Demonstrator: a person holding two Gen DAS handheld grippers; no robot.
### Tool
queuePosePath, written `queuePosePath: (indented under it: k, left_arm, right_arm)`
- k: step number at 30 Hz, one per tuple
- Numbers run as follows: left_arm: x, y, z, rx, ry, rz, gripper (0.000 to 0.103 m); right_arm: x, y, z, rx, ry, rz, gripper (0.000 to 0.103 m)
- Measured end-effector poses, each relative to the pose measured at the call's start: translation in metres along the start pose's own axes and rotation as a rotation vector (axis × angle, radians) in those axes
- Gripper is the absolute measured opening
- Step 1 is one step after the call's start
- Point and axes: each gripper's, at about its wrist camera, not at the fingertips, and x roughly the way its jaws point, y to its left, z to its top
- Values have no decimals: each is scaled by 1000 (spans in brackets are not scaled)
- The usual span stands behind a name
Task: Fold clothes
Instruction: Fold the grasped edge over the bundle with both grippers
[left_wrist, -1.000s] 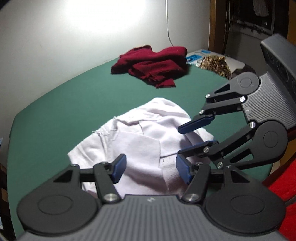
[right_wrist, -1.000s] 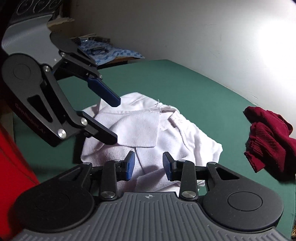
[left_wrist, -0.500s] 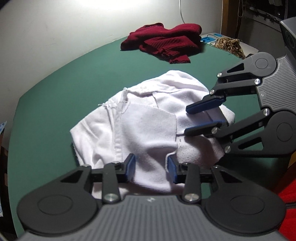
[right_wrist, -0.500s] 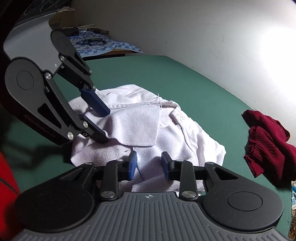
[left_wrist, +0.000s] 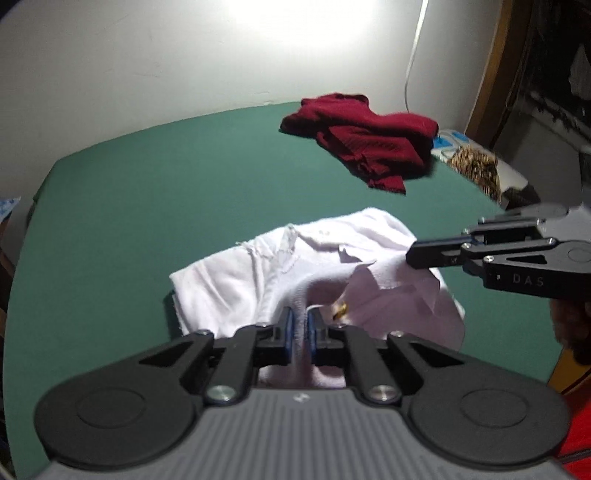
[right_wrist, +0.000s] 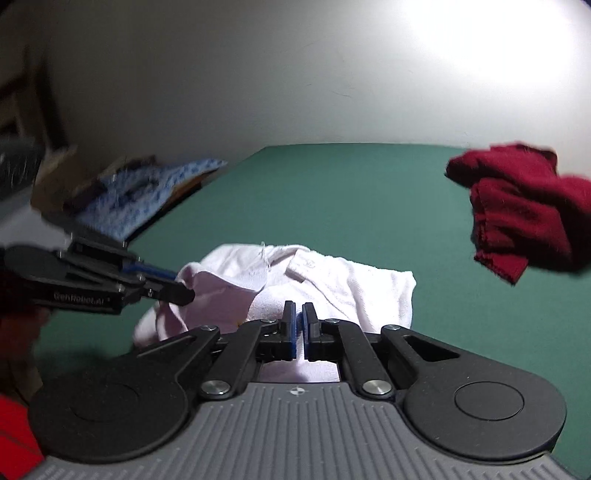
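Crumpled white cotton garment lies in a loose heap on the green felt-covered table, lower centre of both wrist frames. It is bunched, not flat; a frayed seam and a pocket flap show on top.

Left gripper: blue-padded fingers nearly closed, a ridge of the white cloth pinched between them at the near edge of the heap. Right gripper: fingers likewise drawn almost together with only a thin slit between them; white cloth lies directly under and ahead of the tips, and I judge it nipped, though the fold itself is hard to make out.

Key relation: both grippers sit on the near edge of the garment, side by side. In the left wrist frame the right gripper enters from centre right with its tips on the cloth's right portion. The bulk of the garment extends away from the fingers toward the far wall, so its loose mass hangs forward of both grips.

Dark red knitted garment, crumpled, lies well apart at upper right of the left wrist frame.

Judgement: either lifting to spread out, or drawing an edge over.
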Motion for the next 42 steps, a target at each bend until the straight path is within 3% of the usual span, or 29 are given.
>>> queuePosePath:
  k: [4, 7, 10, 13, 14, 18, 20, 24, 25, 27, 30, 33, 36, 38, 42]
  left_arm:
    - [3, 33, 4, -168, -37, 34, 7]
    - [22, 56, -1, -273, -17, 54, 7]
    - [47, 64, -7, -271, 47, 95, 8]
    - [43, 58, -9, -219, 47, 106, 12]
    - [37, 56, -9, -197, 42, 112, 17]
    - [7, 53, -4, -125, -23, 104, 54]
    - [-1, 58, -3, -128, -36, 92, 60]
    - [8, 72, -6, -195, -7, 63, 59]
    - [13, 75, -7, -219, 9, 51, 59]
    - [27, 72, -8, -240, 18, 43, 47]
    - [46, 64, -4, -204, 23, 119, 35]
    - [61, 67, -7, -183, 50, 165, 36]
    - [49, 67, -6, -157, 29, 184, 33]
    - [30, 70, -2, -166, -11, 164, 30]
    - [0, 66, 3, -94, -42, 141, 35]
  right_arm:
    - [-1, -40, 10, 355, -45, 29, 4]
    - [10, -58, 4, 442, -40, -9, 4]
    - [28, -62, -3, 410, 33, -81, 10]
    - [16, -54, -1, 288, 7, -129, 13]
    - [8, -50, 1, 241, -22, -140, 15]
    - [-11, -38, 14, 106, -94, -99, 38]
    - [-4, -35, 17, 72, -89, -68, 40]
    - [24, -37, 16, 108, -25, -53, 38]
    - [28, -37, 14, 118, -9, -56, 24]
    - [33, -37, 11, 142, 14, -67, 10]
    - [31, -39, 8, 164, 15, -101, 10]
    - [37, -38, 3, 133, 64, -118, 11]
    - [35, -34, 4, 91, 59, -139, 12]
    - [29, -32, 6, 68, 36, -167, 21]
    - [7, -19, 12, -32, -96, -197, 24]
